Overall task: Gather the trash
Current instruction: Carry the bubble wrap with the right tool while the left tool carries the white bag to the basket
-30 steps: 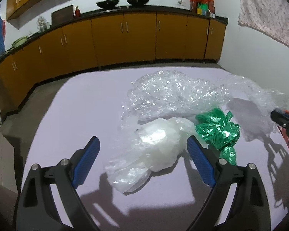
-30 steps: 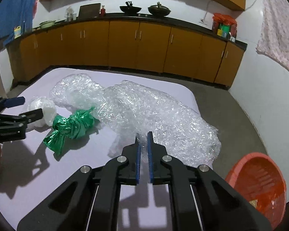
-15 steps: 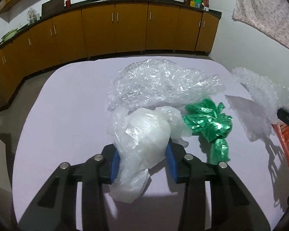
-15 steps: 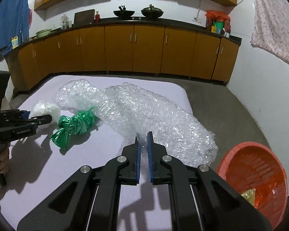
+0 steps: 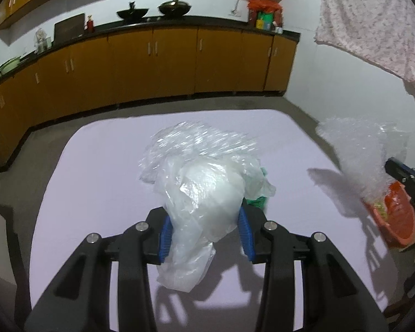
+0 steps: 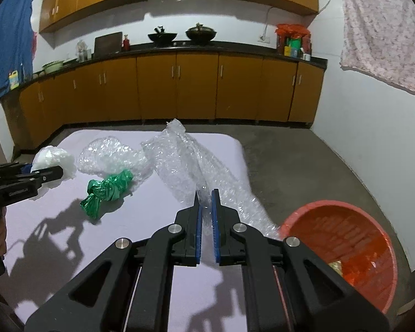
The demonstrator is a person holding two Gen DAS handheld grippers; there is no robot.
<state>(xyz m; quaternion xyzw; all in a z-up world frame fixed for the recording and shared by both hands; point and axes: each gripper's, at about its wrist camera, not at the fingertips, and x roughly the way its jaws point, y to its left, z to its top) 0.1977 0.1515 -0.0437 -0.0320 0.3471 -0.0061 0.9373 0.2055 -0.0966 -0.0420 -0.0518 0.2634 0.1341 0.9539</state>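
Note:
My left gripper [image 5: 204,215] is shut on a crumpled white plastic bag [image 5: 207,193] and holds it above the lilac table [image 5: 96,182]. My right gripper [image 6: 206,202] is shut on a long sheet of bubble wrap [image 6: 191,163], lifted off the table and hanging toward the orange basket [image 6: 345,251]. A green foil wrapper [image 6: 108,189] lies on the table. A second clump of bubble wrap [image 6: 108,157] lies behind it. In the left wrist view the held bubble wrap [image 5: 365,149] hangs at the right over the basket [image 5: 395,218].
The orange basket stands on the floor at the table's right edge and holds a few scraps. Orange kitchen cabinets [image 6: 196,85] run along the far wall. A patterned cloth [image 6: 384,27] hangs on the right wall.
My left gripper closed on the white bag and lifted it. My right gripper raised the bubble wrap and carried it right toward the basket.

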